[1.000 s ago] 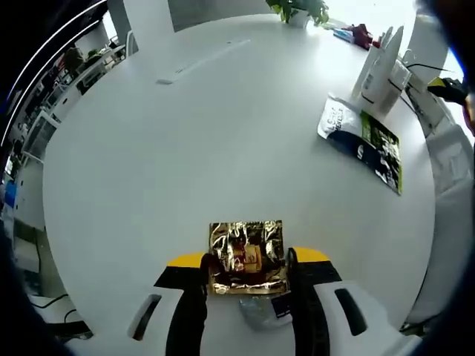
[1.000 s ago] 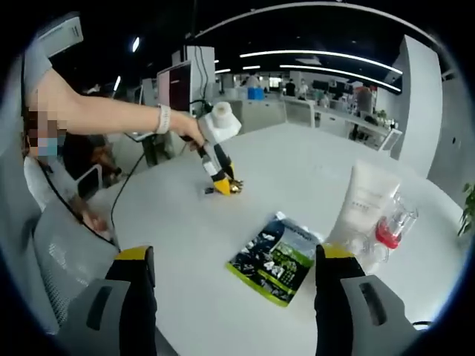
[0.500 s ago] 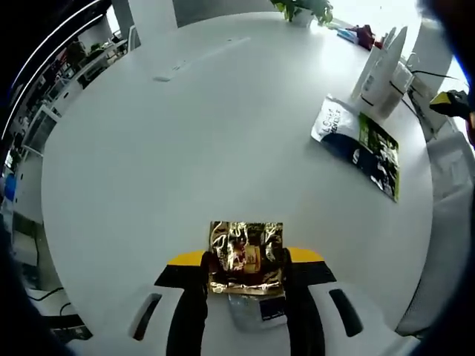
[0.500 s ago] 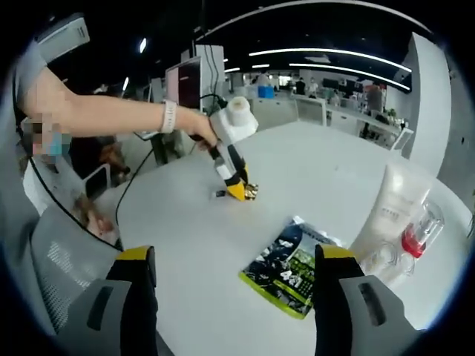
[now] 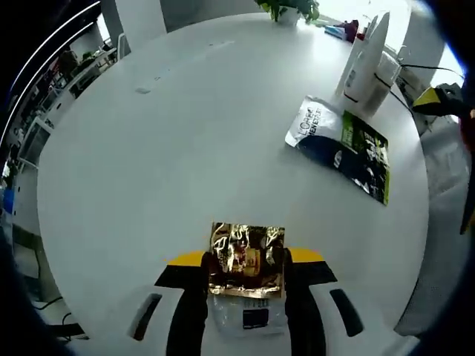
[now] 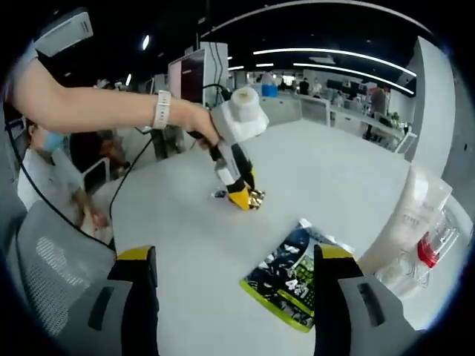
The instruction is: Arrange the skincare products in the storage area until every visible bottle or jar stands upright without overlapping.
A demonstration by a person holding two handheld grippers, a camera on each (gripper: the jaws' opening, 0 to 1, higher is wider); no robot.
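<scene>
My left gripper is shut on a gold foil packet, held just above the white table. In the right gripper view the left gripper points down, the gold packet at its tip near the table. A dark green and black pouch lies flat ahead to the right, also seen as the pouch. A white tube stands upright behind it. Beside the white tube is a clear bottle with a red part. My right gripper is open and holds nothing.
A potted plant stands at the table's far edge. A person's arm with a wrist band holds the left gripper. A grey chair stands by the table's near edge. Office desks and monitors fill the background.
The left gripper, still holding the gold packet, has moved nearer to the pouch and tube. The right gripper's view has shifted slightly; its jaws stay open.
</scene>
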